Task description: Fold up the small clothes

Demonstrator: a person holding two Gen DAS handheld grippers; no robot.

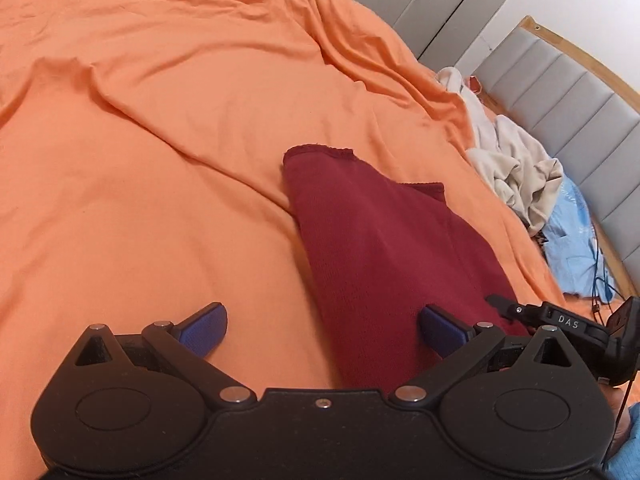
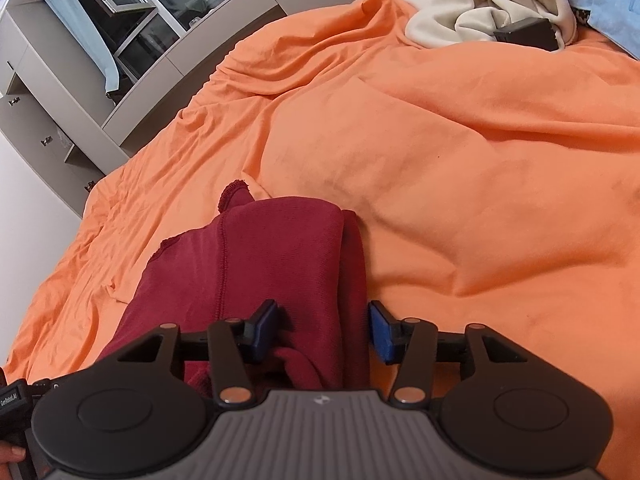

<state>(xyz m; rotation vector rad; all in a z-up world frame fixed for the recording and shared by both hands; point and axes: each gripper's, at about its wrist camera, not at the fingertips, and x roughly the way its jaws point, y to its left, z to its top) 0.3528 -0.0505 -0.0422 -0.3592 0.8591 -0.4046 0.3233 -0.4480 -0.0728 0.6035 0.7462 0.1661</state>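
Note:
A dark red garment [image 1: 372, 248] lies folded into a long strip on the orange bedsheet [image 1: 160, 120]. My left gripper [image 1: 322, 330] is open, its blue pads wide apart, with the near end of the garment between them, nearer the right pad. In the right wrist view the same red garment [image 2: 260, 260] lies in front. My right gripper [image 2: 324, 330] is open, its pads either side of the garment's folded right edge, not closed on it. The right gripper's body [image 1: 568, 320] shows at the left view's right edge.
A heap of cream clothes [image 1: 516, 164] and a light blue garment [image 1: 576, 240] lie by the grey padded headboard [image 1: 580, 92]. They show in the right wrist view too, the cream heap [image 2: 480, 4] with a dark box [image 2: 528, 34]. Grey cabinets [image 2: 60, 92] stand beyond the bed.

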